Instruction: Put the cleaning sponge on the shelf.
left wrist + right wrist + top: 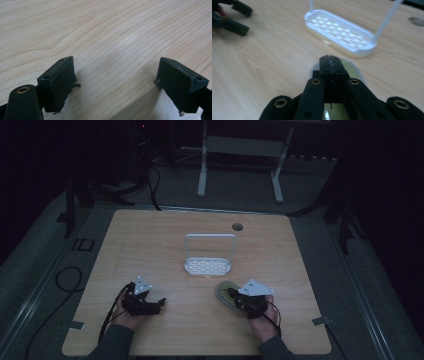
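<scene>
My right gripper (329,61) is pinched tight on the rim of a round greenish plate (225,292) near the white plastic rack (207,266), my left gripper (115,82) gapes empty, so I guess lifting comes next.

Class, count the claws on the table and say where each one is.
2. The left claw rests open near the table's front left; the right claw sits shut over the plate at front right.

Pale green plate (223,292) flat on table, white rack (208,265) upright beyond
</scene>
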The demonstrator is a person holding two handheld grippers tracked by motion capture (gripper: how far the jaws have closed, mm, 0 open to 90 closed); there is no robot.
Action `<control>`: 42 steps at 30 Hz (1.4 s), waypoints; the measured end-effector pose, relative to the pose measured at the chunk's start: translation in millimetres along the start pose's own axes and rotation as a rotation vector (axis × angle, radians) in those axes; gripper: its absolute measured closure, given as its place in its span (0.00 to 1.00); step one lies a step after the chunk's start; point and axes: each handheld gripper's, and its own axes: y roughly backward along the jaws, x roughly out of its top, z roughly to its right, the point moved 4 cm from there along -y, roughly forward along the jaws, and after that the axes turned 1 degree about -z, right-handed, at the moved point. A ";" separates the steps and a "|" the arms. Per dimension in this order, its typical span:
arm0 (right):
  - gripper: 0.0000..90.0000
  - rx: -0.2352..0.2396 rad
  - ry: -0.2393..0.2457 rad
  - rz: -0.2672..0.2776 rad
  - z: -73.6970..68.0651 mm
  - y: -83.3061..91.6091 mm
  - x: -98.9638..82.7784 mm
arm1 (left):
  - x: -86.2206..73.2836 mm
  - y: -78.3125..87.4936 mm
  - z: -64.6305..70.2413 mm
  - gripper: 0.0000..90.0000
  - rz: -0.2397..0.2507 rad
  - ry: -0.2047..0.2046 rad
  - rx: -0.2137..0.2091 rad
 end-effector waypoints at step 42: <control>0.71 0.065 0.010 -0.097 46.5 42.5 -0.9 | 0.3 -0.3 0.3 0.17 0.001 0.002 0.002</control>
